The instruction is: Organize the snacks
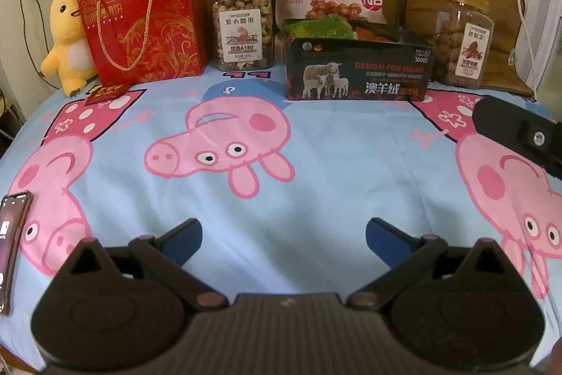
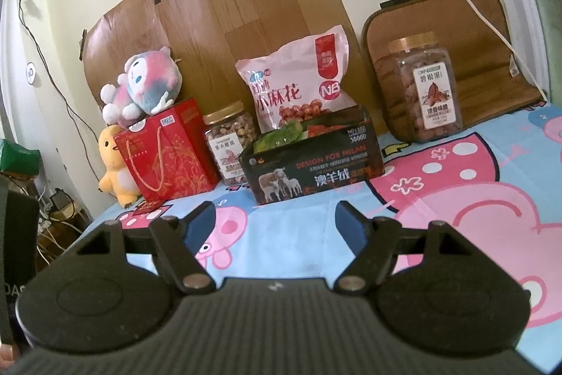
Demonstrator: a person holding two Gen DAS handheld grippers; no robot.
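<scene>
Black box (image 1: pixel 358 67) lettered "DESIGN FOR MILAN" at 12 o'clock; left tongs (image 1: pixel 283 236) and right tongs (image 2: pixel 275 222) spread wide, empty.

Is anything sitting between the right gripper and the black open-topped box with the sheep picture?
Nothing visible. The right gripper is open and empty, and only bare blue-and-pink cartoon bedsheet lies between it and the black sheep-print box. The pink snack bag stands behind the box, not in front.
</scene>
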